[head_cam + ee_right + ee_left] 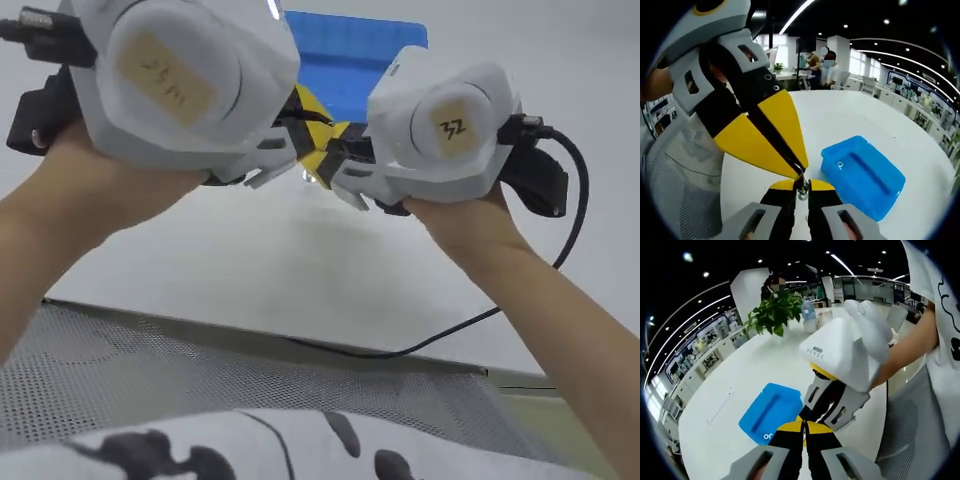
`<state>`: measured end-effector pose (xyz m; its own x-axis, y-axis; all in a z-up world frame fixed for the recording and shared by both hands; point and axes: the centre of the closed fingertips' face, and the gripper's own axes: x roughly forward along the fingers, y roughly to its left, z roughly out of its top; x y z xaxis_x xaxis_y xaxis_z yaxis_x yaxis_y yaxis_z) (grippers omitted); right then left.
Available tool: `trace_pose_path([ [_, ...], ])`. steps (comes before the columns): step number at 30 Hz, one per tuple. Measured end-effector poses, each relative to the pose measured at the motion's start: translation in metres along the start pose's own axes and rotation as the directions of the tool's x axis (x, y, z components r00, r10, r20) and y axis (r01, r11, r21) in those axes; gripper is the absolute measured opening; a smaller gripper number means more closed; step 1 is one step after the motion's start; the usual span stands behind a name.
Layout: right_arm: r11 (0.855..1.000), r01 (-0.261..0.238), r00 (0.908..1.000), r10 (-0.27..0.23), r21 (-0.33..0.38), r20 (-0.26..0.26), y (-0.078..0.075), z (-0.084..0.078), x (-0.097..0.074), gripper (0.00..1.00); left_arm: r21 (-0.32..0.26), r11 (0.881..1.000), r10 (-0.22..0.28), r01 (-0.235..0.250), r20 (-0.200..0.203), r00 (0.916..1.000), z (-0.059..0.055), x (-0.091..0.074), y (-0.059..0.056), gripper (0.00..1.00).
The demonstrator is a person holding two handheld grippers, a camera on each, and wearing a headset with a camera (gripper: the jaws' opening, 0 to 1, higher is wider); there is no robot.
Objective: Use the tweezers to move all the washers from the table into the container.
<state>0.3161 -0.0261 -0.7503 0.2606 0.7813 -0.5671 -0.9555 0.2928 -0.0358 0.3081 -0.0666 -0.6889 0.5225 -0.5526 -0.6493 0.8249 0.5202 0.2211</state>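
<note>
The white table (300,280) spans the whole field beneath your raised hands. On it, beyond the jaws, stands the blue container (850,187), open at the top and well apart from both tools.

You hold both tools up over the table, tip to tip. Your left hand-held gripper (798,171) is clenched, its yellow jaws pressed together with nothing between them that can be made out. Your right hand-held gripper (801,194) is also clenched, its jaws standing close on a small silvery piece (803,192) at the very point where the two tools meet. Whether that piece is a washer or the tip of the tweezers, you cannot tell.

A tiny ring (840,164) lies on the floor of the container, near its left wall; it is probably one washer already delivered.

Judged from this, the task is at most begun. The piece in your right jaws is not yet over the container, and how many washers remain on the table cannot be judged here.
</note>
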Motion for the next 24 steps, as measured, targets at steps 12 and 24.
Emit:
trace_pose_path([
  [12,0.993,0.1,0.9928,-0.095,-0.064,0.073,-0.029,0.037,-0.019,0.04,0.039,0.996,0.078,-0.082,0.096,0.9923,0.035,-0.017,0.022,0.0],
  [24,0.982,0.172,0.9846,-0.169,-0.076,0.046,-0.065,0.036,0.001,0.04,-0.047,0.983,0.182,-0.178,0.11,0.9771,0.028,0.008,0.056,0.0],
])
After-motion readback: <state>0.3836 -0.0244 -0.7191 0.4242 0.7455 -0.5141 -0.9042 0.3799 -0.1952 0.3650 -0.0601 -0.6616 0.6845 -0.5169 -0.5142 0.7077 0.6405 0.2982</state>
